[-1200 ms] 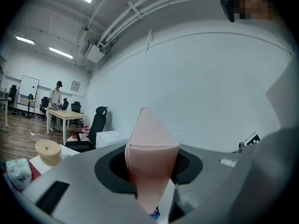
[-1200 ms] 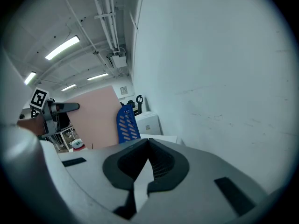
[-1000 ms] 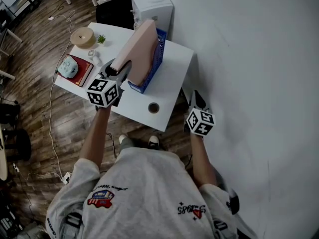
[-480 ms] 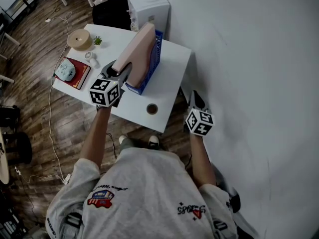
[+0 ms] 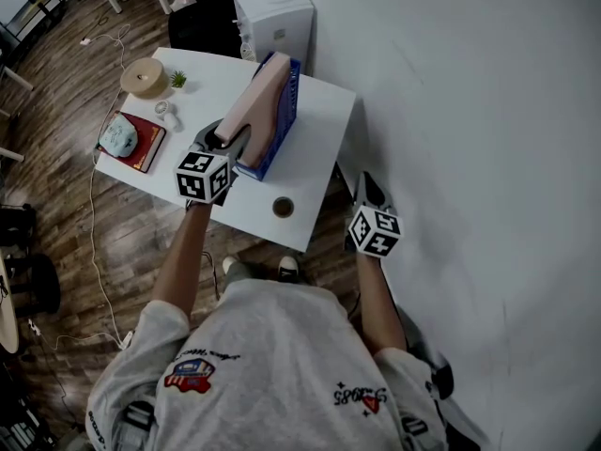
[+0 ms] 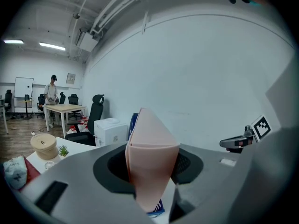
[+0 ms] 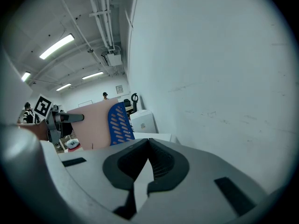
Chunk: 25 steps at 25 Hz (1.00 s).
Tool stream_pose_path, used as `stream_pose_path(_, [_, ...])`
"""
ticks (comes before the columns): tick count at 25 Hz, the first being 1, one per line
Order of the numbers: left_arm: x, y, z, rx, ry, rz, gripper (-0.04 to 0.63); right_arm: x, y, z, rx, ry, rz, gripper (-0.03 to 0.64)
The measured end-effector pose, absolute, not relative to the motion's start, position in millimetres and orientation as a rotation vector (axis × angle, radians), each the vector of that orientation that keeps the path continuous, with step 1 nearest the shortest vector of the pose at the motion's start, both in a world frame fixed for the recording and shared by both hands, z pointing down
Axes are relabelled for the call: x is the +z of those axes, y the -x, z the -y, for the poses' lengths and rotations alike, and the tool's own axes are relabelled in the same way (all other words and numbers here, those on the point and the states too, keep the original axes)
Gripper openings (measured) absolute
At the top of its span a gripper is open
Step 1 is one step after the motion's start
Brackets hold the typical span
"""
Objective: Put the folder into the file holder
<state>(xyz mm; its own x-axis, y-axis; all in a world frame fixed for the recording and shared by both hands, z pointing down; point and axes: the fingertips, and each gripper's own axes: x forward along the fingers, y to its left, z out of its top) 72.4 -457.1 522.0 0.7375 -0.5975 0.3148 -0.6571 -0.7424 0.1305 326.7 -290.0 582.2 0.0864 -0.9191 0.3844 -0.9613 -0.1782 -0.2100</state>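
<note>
At the left end of the white table (image 5: 319, 144) lay a red book (image 5: 147, 149) with a pale, rounded thing (image 5: 120, 136) on top of it, and behind them stood a round wooden spool (image 5: 143, 78) and a small green plant (image 5: 177, 80). Near the middle of the table, the left gripper (image 5: 230, 140) was closed on the near end of the pink folder (image 5: 258, 97). In the left gripper view, the folder (image 6: 150, 164) filled the space between both jaws. The folder stood on its edge and leaned a little to the left. Its lower part seemed to be inside the blue file holder (image 5: 285, 111), whose perforated wall showed along its right side. A white water dispenser (image 5: 270, 7) stood behind the table. A small round hole (image 5: 283, 207) was in the tabletop near the front edge. Beyond the right edge of the table, well apart from the holder, the right gripper (image 5: 368, 188) hung near the white wall. Its jaws were together at the tips, with nothing between them.
</note>
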Motion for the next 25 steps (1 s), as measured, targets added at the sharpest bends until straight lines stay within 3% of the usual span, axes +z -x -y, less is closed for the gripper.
stream_pose_path(11, [527.2,-93.8,449.8,0.384,-2.729,0.938,0.203,585.3,-327.2,289.0,0.680,-2.235,1.958,0.002])
stream_pose_path(25, [563.1,-58.3,398.5,0.456,-2.656,0.895,0.222,580.9,-295.6,287.0,0.659,-2.138,2.044,0.002])
